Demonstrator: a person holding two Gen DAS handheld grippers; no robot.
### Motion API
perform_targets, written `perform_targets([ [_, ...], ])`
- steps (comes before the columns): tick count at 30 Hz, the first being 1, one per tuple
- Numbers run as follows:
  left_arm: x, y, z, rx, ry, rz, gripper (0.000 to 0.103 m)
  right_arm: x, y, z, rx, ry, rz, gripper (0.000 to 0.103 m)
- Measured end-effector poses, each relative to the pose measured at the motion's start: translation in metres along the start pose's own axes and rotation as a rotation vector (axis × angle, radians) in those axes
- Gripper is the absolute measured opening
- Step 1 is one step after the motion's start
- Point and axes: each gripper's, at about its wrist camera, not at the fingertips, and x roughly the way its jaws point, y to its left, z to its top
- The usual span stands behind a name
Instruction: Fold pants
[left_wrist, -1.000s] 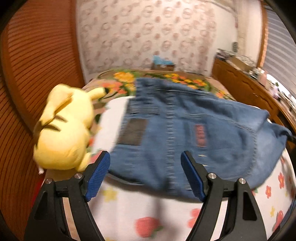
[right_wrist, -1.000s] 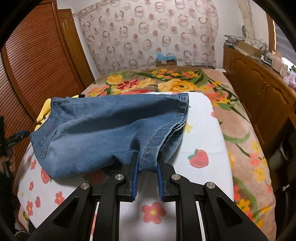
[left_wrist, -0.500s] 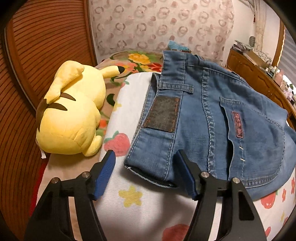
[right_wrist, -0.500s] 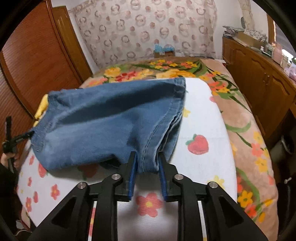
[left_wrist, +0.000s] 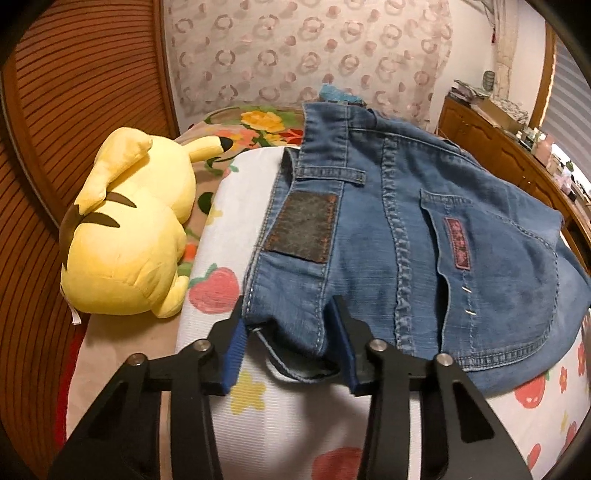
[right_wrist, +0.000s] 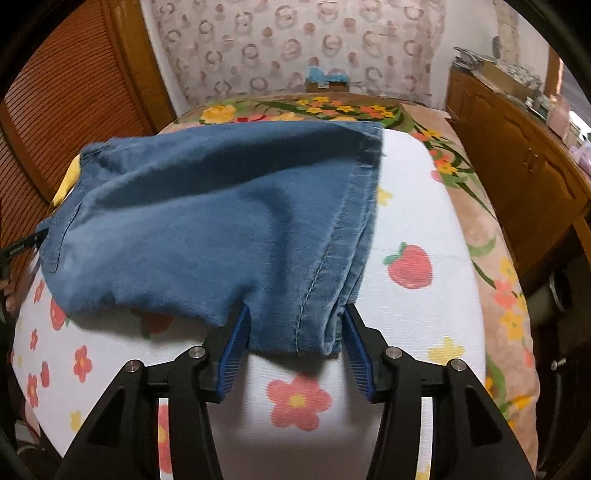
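Blue denim pants (left_wrist: 406, 229) lie folded on the white flower-print sheet (left_wrist: 295, 424), back pocket and waist patch facing up. My left gripper (left_wrist: 288, 332) straddles the near waistband corner. Its jaws are closing, with the denim flat and unbunched between the blue pads. In the right wrist view the pants (right_wrist: 221, 221) show their leg end. My right gripper (right_wrist: 295, 332) stands around the hem corner with its jaws opening. The cloth lies slack between the pads and rests on the sheet (right_wrist: 406, 206).
A yellow plush toy (left_wrist: 129, 240) lies on the bed just left of the waistband. A wooden louvred door (left_wrist: 74, 92) stands at the left. A wooden cabinet (right_wrist: 517, 155) with clutter on top runs along the right of the bed. A patterned curtain hangs behind.
The left gripper came down onto the waistband corner and its jaws narrowed around it. The right jaws, earlier clamped on the leg hem, have spread apart, and the hem now lies loose.
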Motion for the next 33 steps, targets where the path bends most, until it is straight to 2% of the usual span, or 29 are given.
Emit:
perform_targets([
  [2,-0.001,-0.001,-0.001,0.007,-0.003,-0.010,0.034,-0.002,0.005,-0.002,-0.028,0.000,0.008,0.044],
  [4,-0.003,-0.003,-0.001,0.019,-0.005,-0.013,0.028,-0.002,0.006,-0.003,-0.035,0.002,0.046,0.018],
  [7,-0.008,-0.009,0.000,0.048,-0.017,-0.008,0.019,-0.002,0.006,-0.003,-0.050,-0.001,0.077,0.014],
  [11,-0.028,-0.011,0.009,0.039,-0.077,-0.016,0.016,-0.017,-0.004,0.006,-0.038,-0.063,0.098,0.013],
  [16,-0.064,-0.021,0.036,0.038,-0.185,-0.032,0.014,-0.057,-0.018,0.037,-0.027,-0.184,0.083,0.012],
  [24,-0.111,-0.033,0.077,0.006,-0.307,-0.061,0.012,-0.110,-0.019,0.076,-0.059,-0.317,0.026,0.011],
  [28,-0.139,-0.039,0.075,0.016,-0.344,-0.071,0.012,-0.138,-0.025,0.068,-0.048,-0.369,-0.002,0.011],
  [33,-0.170,-0.043,0.046,0.024,-0.366,-0.090,0.012,-0.163,-0.020,0.017,-0.047,-0.389,-0.008,0.011],
])
